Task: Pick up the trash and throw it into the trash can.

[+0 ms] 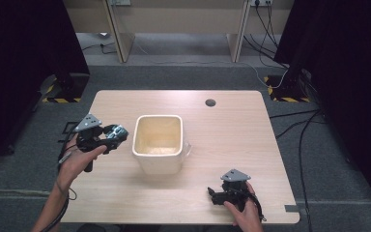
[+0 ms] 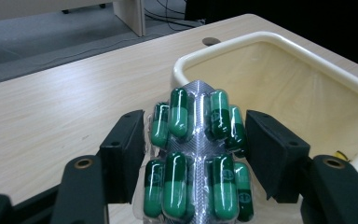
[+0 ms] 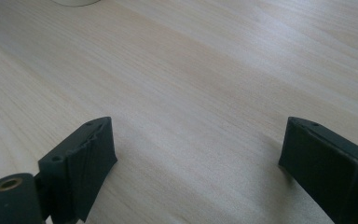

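The capsules carry small printed marks, too fine to read. One blister pack (image 2: 196, 158) of green capsules (eight can be counted, in two rows of four) sits clamped between the jaws of the left gripper (image 2: 195, 154), held above the wooden surface (image 1: 222, 125) just beside the rim of the one cream tub (image 1: 158, 143). The right gripper (image 3: 196, 154) rests low over the bare surface near its front edge, well apart from the tub, jaws wide apart and holding nothing.
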`<state>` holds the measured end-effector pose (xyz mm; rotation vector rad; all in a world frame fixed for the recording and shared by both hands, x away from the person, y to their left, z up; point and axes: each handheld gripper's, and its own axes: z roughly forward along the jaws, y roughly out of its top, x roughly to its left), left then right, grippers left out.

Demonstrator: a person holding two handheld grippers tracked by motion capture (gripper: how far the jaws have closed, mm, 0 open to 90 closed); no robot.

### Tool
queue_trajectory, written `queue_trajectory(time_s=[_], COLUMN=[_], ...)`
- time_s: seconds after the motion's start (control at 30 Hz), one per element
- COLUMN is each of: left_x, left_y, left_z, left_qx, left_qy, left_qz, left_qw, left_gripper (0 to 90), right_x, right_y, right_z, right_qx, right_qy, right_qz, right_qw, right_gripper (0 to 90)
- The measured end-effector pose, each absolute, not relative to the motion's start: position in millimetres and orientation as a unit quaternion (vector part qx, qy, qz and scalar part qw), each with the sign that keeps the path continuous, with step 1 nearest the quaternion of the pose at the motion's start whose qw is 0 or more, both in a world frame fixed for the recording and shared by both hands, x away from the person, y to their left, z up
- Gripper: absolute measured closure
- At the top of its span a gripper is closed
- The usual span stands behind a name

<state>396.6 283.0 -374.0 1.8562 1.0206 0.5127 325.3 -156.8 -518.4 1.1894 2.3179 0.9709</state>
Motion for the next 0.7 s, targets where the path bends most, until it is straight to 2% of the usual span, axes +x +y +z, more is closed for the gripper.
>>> queue_trajectory(time_s=[0.37, 0.7], left_x=[407, 420], left_y=[254, 225], left_z=[-360, -362], left_qx=[0.764, 0.78], left_qy=[0.386, 0.369], left_qz=[0.197, 0.178], left_qw=[0.478, 0.473], left_gripper=[38.9, 38.9], right_x=[326, 325], right_y=[-157, -157], right_z=[-519, -519], right_qx=[0.418, 0.42], right_qy=[0.821, 0.82], right_qz=[0.344, 0.344], right_qw=[0.181, 0.181], right_gripper=[10.2, 10.2])
